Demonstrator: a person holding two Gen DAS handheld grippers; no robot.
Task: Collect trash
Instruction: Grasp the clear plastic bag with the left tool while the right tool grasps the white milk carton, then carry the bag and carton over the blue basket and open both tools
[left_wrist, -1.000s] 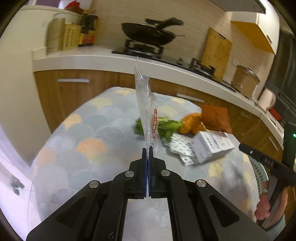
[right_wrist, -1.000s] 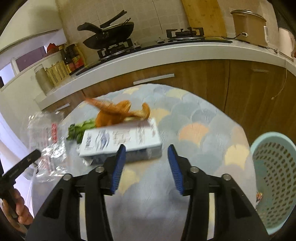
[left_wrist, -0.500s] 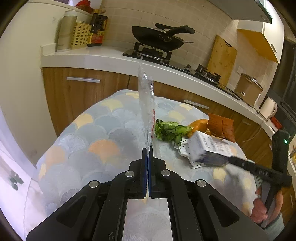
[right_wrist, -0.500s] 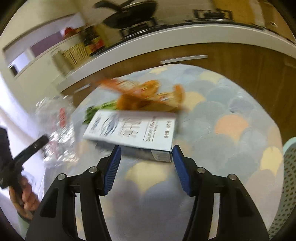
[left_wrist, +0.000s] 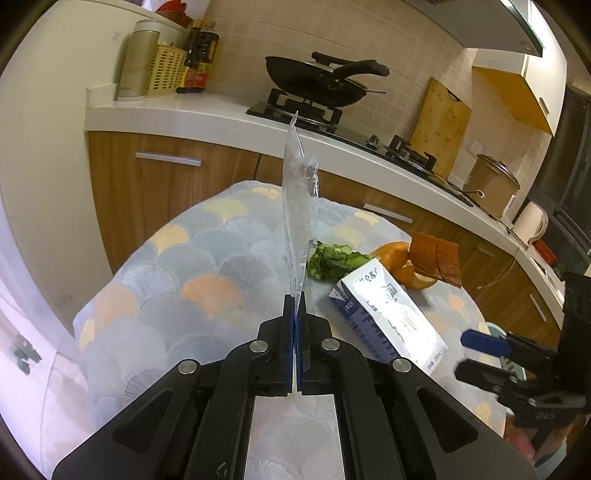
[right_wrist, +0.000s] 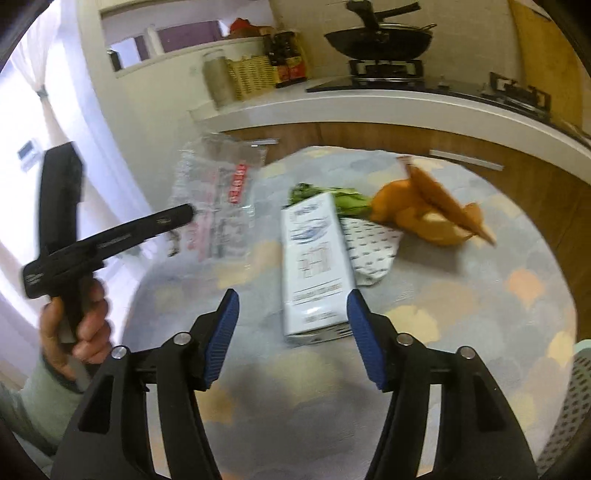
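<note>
While the left gripper (left_wrist: 294, 295) clamps a clear plastic bag (left_wrist: 299, 206), the right gripper's (right_wrist: 291, 314) jaws, just widened, flank a carton (right_wrist: 314, 266) untouched.

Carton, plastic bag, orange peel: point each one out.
carton (right_wrist: 314, 266), right wrist view: middle of its printed top face.
plastic bag (left_wrist: 297, 206), left wrist view: middle of the clear film above the shut jaws.
orange peel (right_wrist: 421, 210), right wrist view: centre of the peel pile.
</note>
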